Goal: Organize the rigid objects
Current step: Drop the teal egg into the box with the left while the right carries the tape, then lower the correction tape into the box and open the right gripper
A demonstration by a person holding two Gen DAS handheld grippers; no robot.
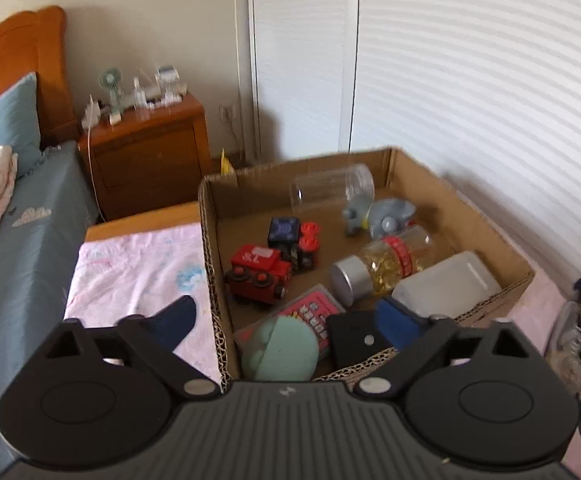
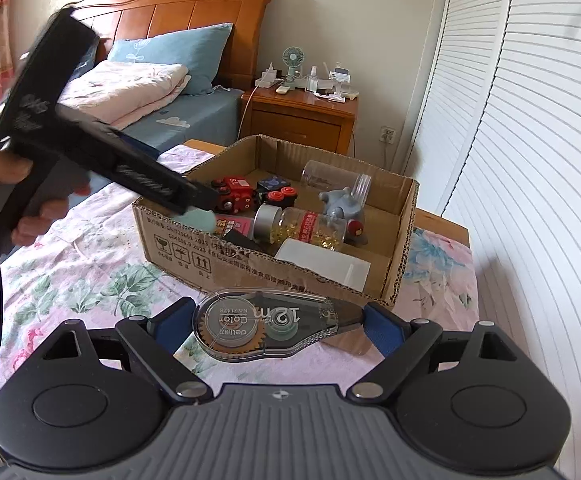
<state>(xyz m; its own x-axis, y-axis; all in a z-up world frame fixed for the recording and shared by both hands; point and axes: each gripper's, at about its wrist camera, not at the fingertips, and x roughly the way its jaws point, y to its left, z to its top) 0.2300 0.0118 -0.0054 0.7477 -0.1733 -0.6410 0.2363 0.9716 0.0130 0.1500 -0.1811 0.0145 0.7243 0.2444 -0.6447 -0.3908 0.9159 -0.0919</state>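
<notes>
A cardboard box (image 2: 226, 258) is seen at the centre of the right wrist view, set on a floral bedsheet (image 2: 70, 280). The right tongs (image 2: 276, 320) are held in the lower middle of that frame, pinching a transparent correction tape dispenser (image 2: 266, 326) end to end between the blue pads (image 2: 378, 326); the dispenser is held clear of the sheet, in front of the box's near wall. The left tongs (image 1: 286, 320) are spread wide in the lower middle of the left wrist view, over the near end of the box, with nothing pressed between the fingers. Directly beneath them a pale green rounded object (image 1: 280, 350), a black device (image 1: 354, 340) and a red card pack (image 1: 310, 310) are recorded in the box. Further in, a red toy train (image 1: 258, 274), a dark blue block (image 1: 284, 232), a silver-capped bottle of yellow capsules (image 1: 382, 264), a frosted white container (image 1: 446, 284), a grey toy elephant (image 1: 378, 216) and a clear empty jar (image 1: 330, 190) lying on its side are noted. A hand (image 2: 6, 184) gripping the left tool's handle is seen at the left edge of the right wrist view.
</notes>
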